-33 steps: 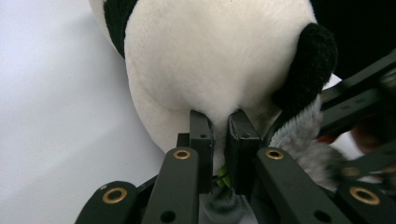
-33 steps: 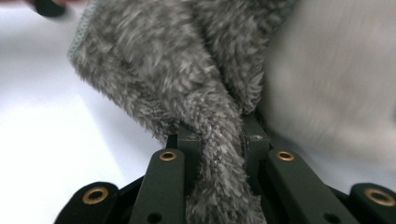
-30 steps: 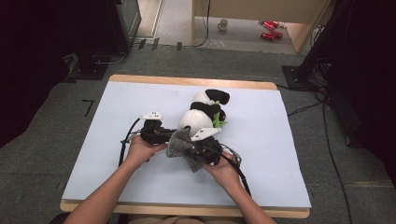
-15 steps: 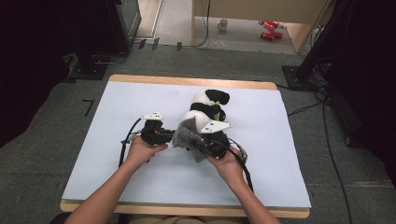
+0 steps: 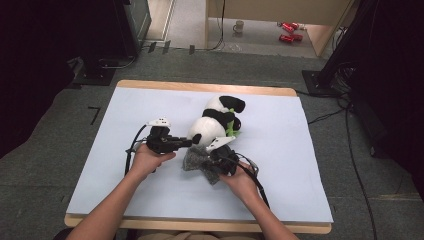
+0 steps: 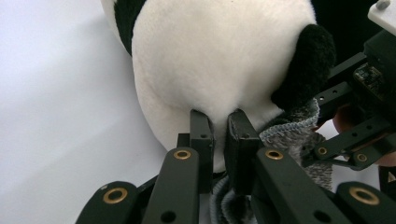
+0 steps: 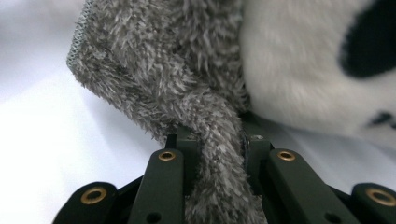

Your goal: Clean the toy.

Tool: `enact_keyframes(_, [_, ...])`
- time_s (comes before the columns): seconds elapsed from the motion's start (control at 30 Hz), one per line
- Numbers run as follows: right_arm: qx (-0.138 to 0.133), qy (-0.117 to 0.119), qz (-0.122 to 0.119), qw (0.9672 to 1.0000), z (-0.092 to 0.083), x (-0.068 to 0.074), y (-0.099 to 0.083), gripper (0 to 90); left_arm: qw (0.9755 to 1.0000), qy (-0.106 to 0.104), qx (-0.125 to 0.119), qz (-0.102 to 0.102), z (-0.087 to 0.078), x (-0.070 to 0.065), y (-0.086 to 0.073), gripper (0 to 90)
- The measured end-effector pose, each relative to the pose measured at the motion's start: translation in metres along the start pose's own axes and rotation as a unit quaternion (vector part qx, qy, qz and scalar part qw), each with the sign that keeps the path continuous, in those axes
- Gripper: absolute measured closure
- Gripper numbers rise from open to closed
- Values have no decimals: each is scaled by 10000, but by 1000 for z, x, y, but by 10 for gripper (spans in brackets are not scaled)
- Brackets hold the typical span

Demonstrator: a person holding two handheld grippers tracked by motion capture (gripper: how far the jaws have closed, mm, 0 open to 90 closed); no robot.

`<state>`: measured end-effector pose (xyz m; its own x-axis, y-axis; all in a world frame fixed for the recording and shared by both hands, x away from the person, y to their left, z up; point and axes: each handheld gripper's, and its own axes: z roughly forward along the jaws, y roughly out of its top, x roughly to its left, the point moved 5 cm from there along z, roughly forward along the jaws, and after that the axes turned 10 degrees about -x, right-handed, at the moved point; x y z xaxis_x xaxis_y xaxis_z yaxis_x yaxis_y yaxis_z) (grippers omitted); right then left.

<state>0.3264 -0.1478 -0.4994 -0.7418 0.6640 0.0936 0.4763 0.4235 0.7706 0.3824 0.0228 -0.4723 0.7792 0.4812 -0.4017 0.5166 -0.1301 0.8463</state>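
Dressing step in hand: left gripper [image 6: 219,122] pinches the panda's [image 6: 219,60] head plush, right gripper [image 7: 218,140] clamps the grey fleece garment [image 7: 187,84]; next, the garment likely must be drawn over the head.

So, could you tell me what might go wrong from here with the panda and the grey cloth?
The left tongs pinch just a small fold of the panda; the fur may slip free. The right tongs clamp a narrow strip of the grey cloth, so pulling could drag the panda across the table.
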Motion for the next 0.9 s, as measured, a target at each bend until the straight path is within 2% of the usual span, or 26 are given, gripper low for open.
enact_keyframes(0.1, [-30,144,-1,9999,-11,-1,8,756,10000,38,-29,-44,-6,4,2,837])
enact_keyframes(0.2, [-257,155,13,9995,-29,-7,17,756,9999,131,2,19,-13,9,3,836])
enact_keyframes(0.3, [-537,54,109,9985,-47,-19,25,756,9995,272,51,123,-20,13,1,835])
enact_keyframes(0.37, [-717,-93,293,9970,-60,-32,27,756,9992,356,77,159,-23,19,-2,831])
enact_keyframes(0.43, [-749,-267,502,9956,-67,-46,24,756,9992,379,46,151,-25,24,-4,828])
enact_keyframes(0.5, [-711,-443,736,9938,-70,-58,19,756,9993,376,-5,87,-25,28,-6,823])
enact_keyframes(0.6, [-607,-550,969,9919,-69,-72,10,755,9991,408,-51,101,-26,32,-6,811])
enact_keyframes(0.8, [-446,-670,1169,9899,-63,-88,-1,749,9983,546,-176,58,-28,42,-7,748])
enact_keyframes(0.9, [-422,-733,1276,9882,-64,-93,-4,747,9972,630,-300,271,-30,45,-6,641])
